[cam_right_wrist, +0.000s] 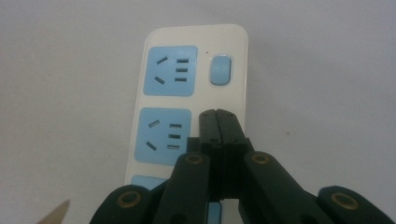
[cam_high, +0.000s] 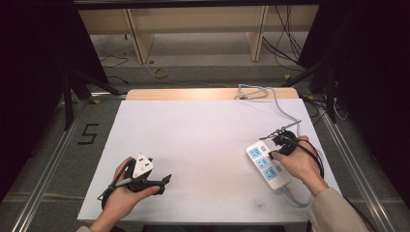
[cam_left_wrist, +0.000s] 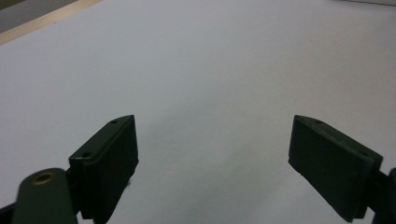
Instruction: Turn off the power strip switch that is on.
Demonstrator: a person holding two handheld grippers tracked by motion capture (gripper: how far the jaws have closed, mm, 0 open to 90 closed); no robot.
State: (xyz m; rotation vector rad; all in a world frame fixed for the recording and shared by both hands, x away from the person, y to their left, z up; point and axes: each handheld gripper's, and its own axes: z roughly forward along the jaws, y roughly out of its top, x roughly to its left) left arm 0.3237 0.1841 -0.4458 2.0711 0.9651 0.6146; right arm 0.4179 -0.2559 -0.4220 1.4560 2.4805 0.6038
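Nearest the person, the left claw [cam_high: 162, 182] lies low over the white surface [cam_high: 203, 140] at its near-left part, held in the left hand [cam_high: 121, 193]; a grey three-cornered plate sits on top of it. Its own view shows two flat, matte black pads [cam_left_wrist: 112, 158] standing wide apart with nothing but smooth white sheet between them.

To the right, the right hand [cam_high: 300, 164] holds the right claw [cam_right_wrist: 219, 119] over a power strip [cam_high: 267, 165] — a glossy white plastic bar with rounded corners, lying at the near-right part of the surface. The claw's jaws are pressed together, gripping nothing, their tip over the strip's edge beside the second socket; whether it touches the plastic I cannot tell.

The high view counts three pale blue socket faces along the strip. The right claw's view shows two of them whole and a slice of a third, each with slotted holes, plus one rounded blue switch [cam_right_wrist: 220, 70] at the strip's end — a detail too small to read from above.

Farther off, a grey cable [cam_high: 283, 108] runs from the strip's area to a loose coil at the surface's far edge, where a strip of pale wood [cam_high: 193, 94] shows beyond the white sheet.
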